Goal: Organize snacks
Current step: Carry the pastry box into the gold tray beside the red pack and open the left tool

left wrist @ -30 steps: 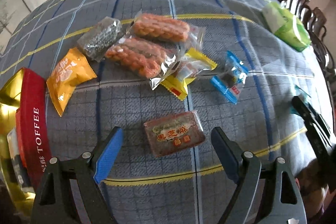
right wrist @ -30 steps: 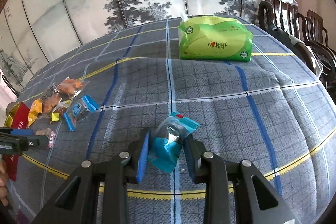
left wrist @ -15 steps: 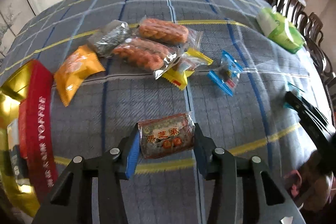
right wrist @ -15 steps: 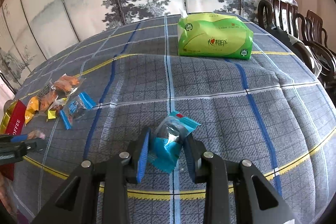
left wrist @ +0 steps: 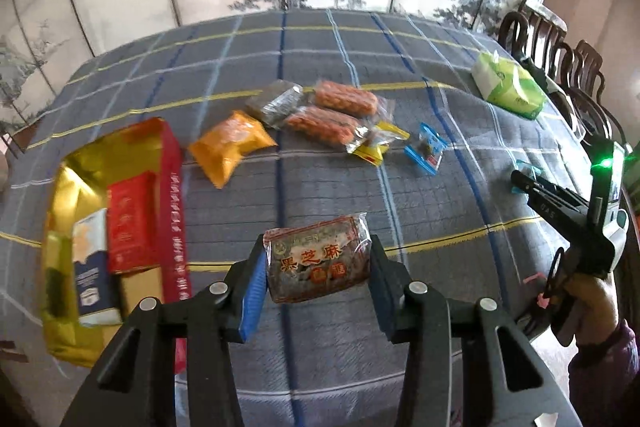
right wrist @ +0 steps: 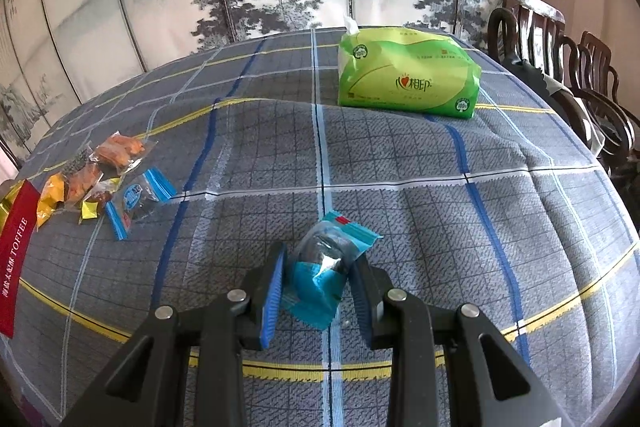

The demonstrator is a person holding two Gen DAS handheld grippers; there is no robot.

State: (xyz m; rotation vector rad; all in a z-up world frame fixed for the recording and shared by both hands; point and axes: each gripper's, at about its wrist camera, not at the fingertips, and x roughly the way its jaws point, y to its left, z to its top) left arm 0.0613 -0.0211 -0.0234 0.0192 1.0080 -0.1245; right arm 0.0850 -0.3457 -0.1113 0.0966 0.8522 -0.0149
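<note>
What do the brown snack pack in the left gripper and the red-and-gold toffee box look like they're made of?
Brown sesame snack pack: looks like thin clear plastic film, glossy, with glare streaks and a crimped end seam over a dark printed bar.

Toffee box: probably printed cardboard, going by its flat red wall with straight edges. Its gold lining is shiny and crinkled, like foil or metallised paper.
</note>
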